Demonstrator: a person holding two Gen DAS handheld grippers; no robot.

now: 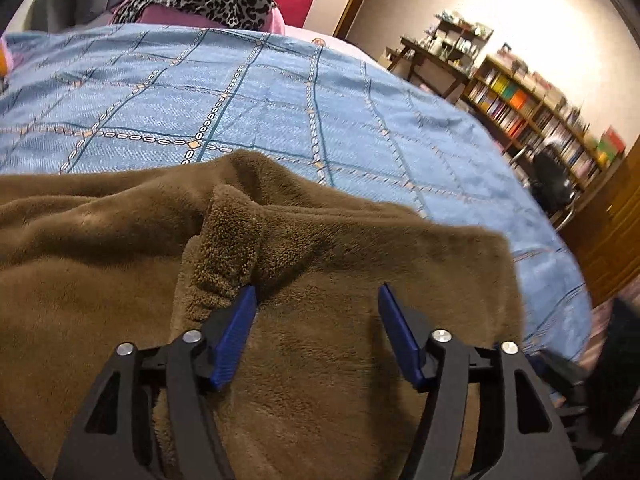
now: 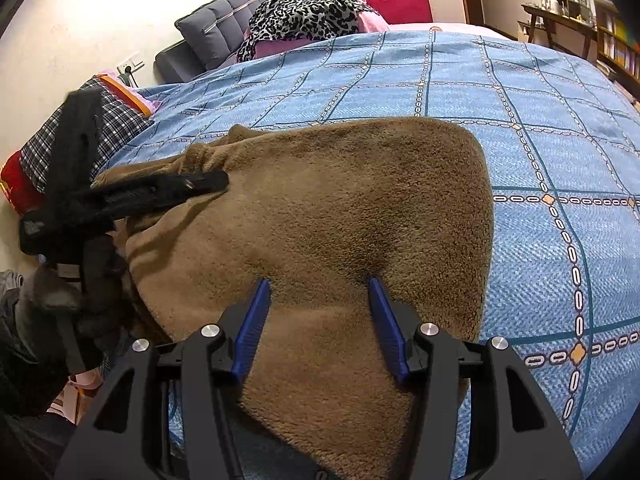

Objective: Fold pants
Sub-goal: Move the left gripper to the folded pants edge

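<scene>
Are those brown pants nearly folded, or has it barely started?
Partly done: the brown fleece pants lie as a compact shape on the blue bedspread. In hand: the left gripper and right gripper are both open over them. Left: the bunched, rumpled end.
</scene>
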